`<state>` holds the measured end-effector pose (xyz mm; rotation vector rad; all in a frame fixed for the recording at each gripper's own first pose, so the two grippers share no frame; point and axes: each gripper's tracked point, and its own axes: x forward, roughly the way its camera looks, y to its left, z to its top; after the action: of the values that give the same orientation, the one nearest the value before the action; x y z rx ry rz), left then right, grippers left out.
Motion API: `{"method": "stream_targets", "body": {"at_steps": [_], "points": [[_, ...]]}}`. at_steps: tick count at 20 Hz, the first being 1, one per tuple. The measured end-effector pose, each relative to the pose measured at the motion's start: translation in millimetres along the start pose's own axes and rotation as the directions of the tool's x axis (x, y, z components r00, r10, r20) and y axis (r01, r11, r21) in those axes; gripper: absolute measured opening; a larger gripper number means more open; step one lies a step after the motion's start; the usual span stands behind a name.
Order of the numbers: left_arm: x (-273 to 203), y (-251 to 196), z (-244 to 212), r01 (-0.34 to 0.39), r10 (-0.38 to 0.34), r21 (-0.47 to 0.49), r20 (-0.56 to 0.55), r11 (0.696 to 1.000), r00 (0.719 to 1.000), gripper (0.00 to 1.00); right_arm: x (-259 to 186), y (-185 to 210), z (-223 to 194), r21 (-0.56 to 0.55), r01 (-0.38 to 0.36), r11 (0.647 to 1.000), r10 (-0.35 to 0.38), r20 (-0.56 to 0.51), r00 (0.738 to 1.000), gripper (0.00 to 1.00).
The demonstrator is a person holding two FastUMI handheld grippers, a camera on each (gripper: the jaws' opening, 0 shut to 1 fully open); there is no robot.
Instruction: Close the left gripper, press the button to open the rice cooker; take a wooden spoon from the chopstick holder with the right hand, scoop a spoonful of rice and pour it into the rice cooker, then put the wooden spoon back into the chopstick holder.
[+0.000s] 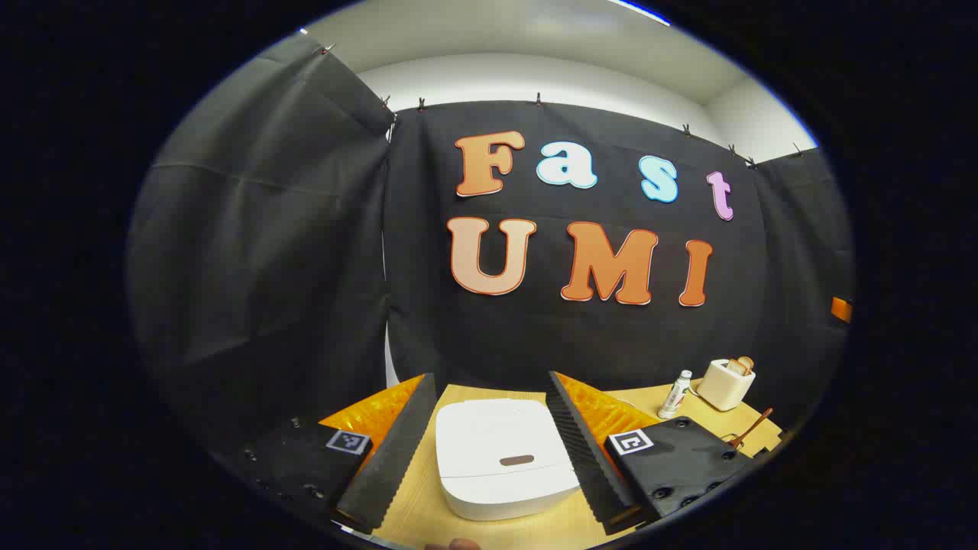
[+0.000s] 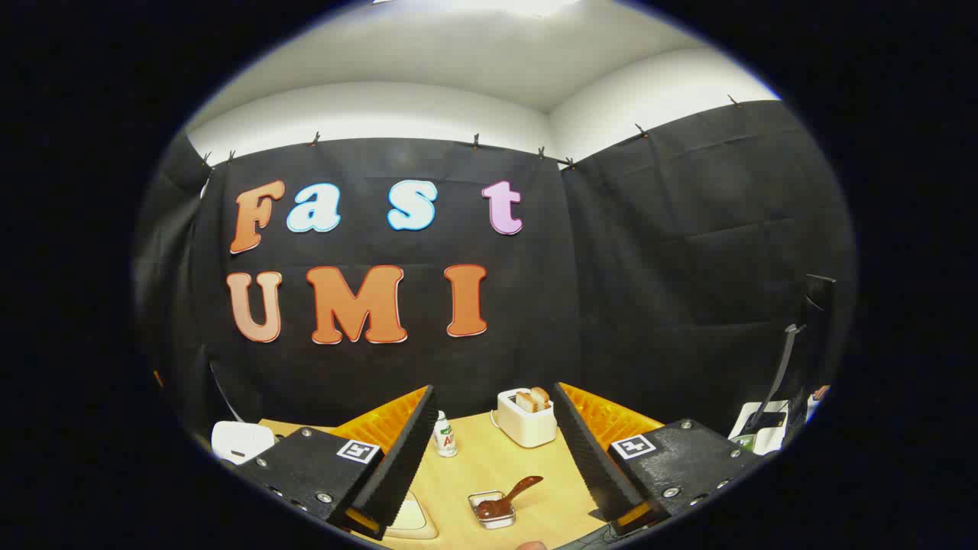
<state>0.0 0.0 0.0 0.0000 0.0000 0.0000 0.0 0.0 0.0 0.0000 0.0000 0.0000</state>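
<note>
The left gripper (image 1: 489,451) is hovering over a light wooden tabletop (image 1: 428,512), its jaws standing wide apart and holding nothing. The white rice cooker (image 1: 500,457) is sitting on the tabletop directly between and beyond the two fingers, its lid down, with a dark oval button (image 1: 516,460) on the near part of the lid. Farther right, a small white bottle (image 1: 675,394) is standing just beside a cream toaster (image 1: 725,383) with bread slices in its slots. A wooden spoon (image 1: 750,429) is showing past the right finger.

The right gripper (image 2: 493,466) is also hanging above the tabletop (image 2: 474,458), jaws open and empty. Between its fingers the spoon (image 2: 510,493) is resting with its bowl in a small clear dish (image 2: 490,509). Behind that, the bottle (image 2: 445,435) and the toaster (image 2: 526,416) are standing near the back edge. The rice cooker (image 2: 241,440) is showing at the far left, well apart from the dish.

Black cloth is hanging on clips around the booth, with a white wall and ceiling above. Whether a chopstick holder is present cannot be told.
</note>
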Motion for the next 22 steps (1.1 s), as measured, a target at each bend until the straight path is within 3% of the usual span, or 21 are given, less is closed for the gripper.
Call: {"method": "stream_targets", "body": {"at_steps": [1, 7, 12, 16, 22], "points": [[-4.2, 6.9, 2.0, -0.013, 0.013, -0.001, 0.009, 1.000, 1.000, 0.98, -5.9, 0.3, 4.2, -0.014, -0.003, 1.000, 0.003, 0.011, 1.000, 0.95], [-52.9, 13.0, 38.1, -0.105, 0.107, -0.031, 0.090, 0.994, 0.990, 0.98, -11.4, -12.5, 5.9, -0.031, -0.060, 0.998, 0.060, -0.004, 0.998, 0.95], [-82.4, -14.1, 57.7, -0.130, 0.134, -0.045, 0.126, 0.991, 0.983, 0.97, -12.5, -15.4, -1.0, 0.023, -0.184, 0.983, 0.185, -0.030, 0.982, 0.94], [-101.7, -38.0, 54.3, -0.124, 0.127, -0.024, 0.129, 0.992, 0.984, 0.97, -7.9, -32.6, -16.2, 0.019, -0.188, 0.982, 0.189, -0.073, 0.979, 0.95], [-80.2, -63.4, 38.3, -0.045, 0.046, -0.017, 0.070, 0.999, 0.996, 0.98, -13.6, -51.5, -9.9, 0.010, -0.128, 0.992, 0.128, -0.054, 0.990, 0.94]]}}
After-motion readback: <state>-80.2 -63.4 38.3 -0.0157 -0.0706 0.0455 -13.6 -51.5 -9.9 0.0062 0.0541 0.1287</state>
